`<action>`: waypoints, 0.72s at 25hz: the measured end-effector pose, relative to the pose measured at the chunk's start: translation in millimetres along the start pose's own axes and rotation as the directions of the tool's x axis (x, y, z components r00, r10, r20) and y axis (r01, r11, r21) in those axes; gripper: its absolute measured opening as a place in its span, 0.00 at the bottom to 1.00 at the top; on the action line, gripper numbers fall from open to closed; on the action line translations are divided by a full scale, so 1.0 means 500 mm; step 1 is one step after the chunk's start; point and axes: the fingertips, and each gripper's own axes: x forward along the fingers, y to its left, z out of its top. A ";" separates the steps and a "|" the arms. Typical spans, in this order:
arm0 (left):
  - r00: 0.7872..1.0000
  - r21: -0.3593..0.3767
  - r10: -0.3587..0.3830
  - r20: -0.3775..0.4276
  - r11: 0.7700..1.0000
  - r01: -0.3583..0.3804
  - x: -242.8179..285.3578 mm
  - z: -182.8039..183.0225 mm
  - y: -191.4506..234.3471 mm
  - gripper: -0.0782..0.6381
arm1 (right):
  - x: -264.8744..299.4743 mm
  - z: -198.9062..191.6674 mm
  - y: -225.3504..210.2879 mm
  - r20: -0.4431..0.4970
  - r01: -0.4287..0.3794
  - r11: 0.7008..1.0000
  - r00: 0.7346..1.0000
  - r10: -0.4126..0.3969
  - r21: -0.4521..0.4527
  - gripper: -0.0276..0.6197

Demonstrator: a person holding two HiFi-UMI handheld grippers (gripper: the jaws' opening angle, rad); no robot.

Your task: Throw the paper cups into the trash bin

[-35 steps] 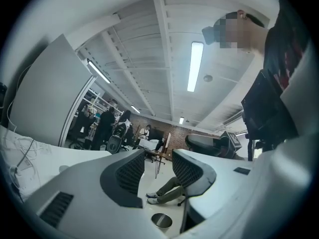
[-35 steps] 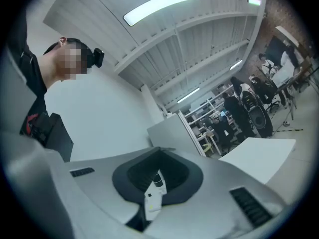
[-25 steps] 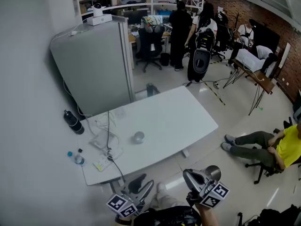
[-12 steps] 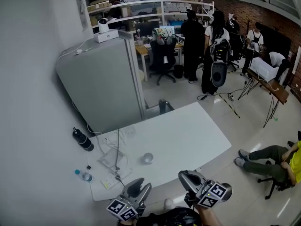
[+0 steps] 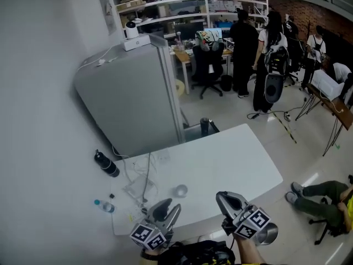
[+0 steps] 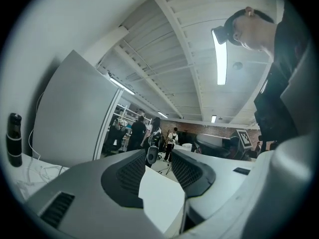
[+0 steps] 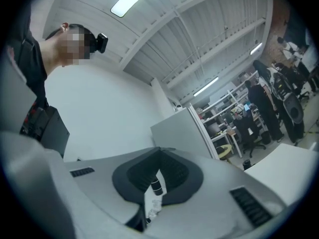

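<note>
One small pale paper cup (image 5: 180, 191) stands upright on the white table (image 5: 231, 159), near its front edge. My left gripper (image 5: 167, 209) hovers just in front and to the left of the cup, open, nothing between its fingers; in the left gripper view (image 6: 158, 156) only the tabletop shows between them. To the right of the cup, at the table's front edge, my right gripper (image 5: 228, 199) is shut and empty. Its closed tips (image 7: 159, 150) point towards the wall. A round silver trash bin (image 5: 267, 234) sits low beside the right gripper, partly hidden by it.
A black bottle (image 5: 106, 164) and a small water bottle (image 5: 103, 206) stand by the table's left end, with cables and a power strip (image 5: 138, 189) on it. A grey partition (image 5: 132, 101) rises behind. People stand at the back; a seated person's legs (image 5: 314, 195) lie at right.
The view has shifted: the table and the cup now sit lower and further right, closer to both grippers. The bin has gone from behind the right gripper to its right side.
</note>
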 end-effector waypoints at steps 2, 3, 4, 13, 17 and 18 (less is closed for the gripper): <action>1.000 0.010 0.012 0.005 1.000 -0.012 0.006 0.015 0.026 0.32 | 0.026 -0.004 -0.021 -0.032 0.062 0.996 0.997 -0.064 -0.068 0.05; 1.000 0.012 0.028 0.009 1.000 -0.028 0.008 0.022 0.045 0.30 | 0.041 -0.012 -0.033 -0.061 0.097 0.986 0.993 -0.106 -0.132 0.05; 0.998 0.016 0.057 0.009 0.998 -0.057 0.008 0.027 0.068 0.30 | 0.057 -0.023 -0.045 -0.097 0.131 0.968 0.983 -0.154 -0.216 0.05; 0.973 0.031 0.227 0.044 0.973 -0.228 -0.048 0.065 0.200 0.28 | 0.190 -0.066 -0.025 -0.185 0.084 0.929 0.970 -0.159 -0.360 0.05; 0.970 -0.019 0.241 0.026 0.970 -0.241 -0.070 0.036 0.228 0.28 | 0.234 -0.087 0.018 -0.226 -0.035 0.938 0.973 -0.047 -0.346 0.05; 0.969 -0.030 0.247 0.025 0.969 -0.246 -0.073 0.030 0.233 0.28 | 0.240 -0.093 0.028 -0.232 -0.062 0.935 0.972 -0.022 -0.348 0.05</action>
